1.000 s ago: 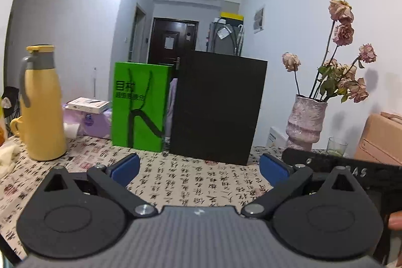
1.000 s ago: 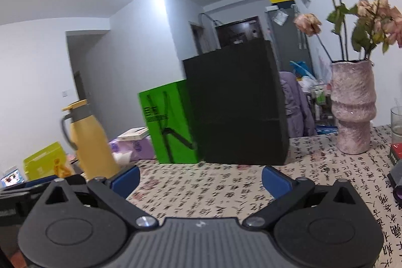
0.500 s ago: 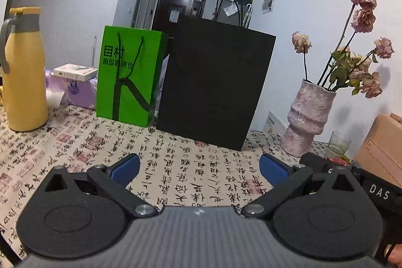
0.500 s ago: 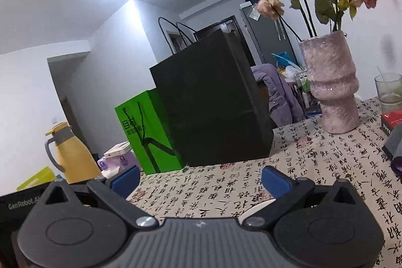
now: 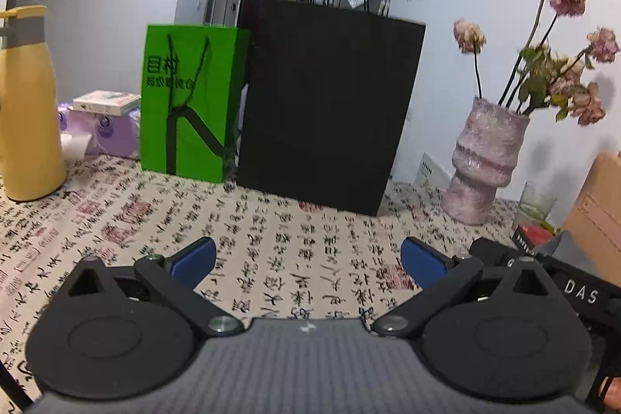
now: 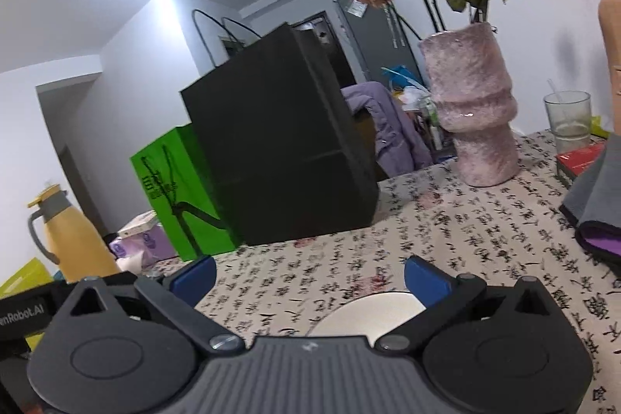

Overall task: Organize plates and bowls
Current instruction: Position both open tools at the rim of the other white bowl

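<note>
Both pairs of blue fingers are spread wide with nothing between them. Over the last second both have tipped down toward the table, and a white plate (image 6: 372, 313) has come into sight just under the right gripper (image 6: 310, 272), well in front of the black bag (image 6: 279, 150). The left gripper (image 5: 308, 260) hangs over bare calligraphy cloth (image 5: 271, 239) in front of the black bag. I'd say the right side is lining up to take the plate.
</note>
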`<state>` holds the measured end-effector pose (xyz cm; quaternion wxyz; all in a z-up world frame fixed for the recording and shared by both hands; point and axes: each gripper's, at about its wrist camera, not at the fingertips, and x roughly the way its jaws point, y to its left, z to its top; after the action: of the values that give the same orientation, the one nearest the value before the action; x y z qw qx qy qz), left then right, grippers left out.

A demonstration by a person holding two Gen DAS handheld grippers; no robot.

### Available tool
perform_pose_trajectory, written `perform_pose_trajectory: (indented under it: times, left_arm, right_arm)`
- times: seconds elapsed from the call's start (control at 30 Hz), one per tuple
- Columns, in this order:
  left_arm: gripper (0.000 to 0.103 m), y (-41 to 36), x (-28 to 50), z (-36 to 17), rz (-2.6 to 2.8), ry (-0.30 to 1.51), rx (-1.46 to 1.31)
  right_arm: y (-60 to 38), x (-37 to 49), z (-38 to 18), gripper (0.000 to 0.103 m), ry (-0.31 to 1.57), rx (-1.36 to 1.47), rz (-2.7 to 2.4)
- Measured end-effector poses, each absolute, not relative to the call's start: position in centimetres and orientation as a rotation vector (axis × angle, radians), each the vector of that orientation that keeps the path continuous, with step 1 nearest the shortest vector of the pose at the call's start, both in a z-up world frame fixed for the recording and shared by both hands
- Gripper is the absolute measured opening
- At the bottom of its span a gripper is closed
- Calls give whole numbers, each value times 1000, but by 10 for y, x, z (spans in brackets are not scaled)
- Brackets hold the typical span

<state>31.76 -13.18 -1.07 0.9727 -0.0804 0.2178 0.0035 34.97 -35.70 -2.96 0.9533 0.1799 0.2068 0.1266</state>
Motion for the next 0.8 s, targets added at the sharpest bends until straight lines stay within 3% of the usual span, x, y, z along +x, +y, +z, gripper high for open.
perform_pose_trajectory:
  times: [0.8]
  left_arm:
    - [103,-209,399,-55,46,729,-77]
  right_arm:
    - [-404,387,-73,103,806,401,36]
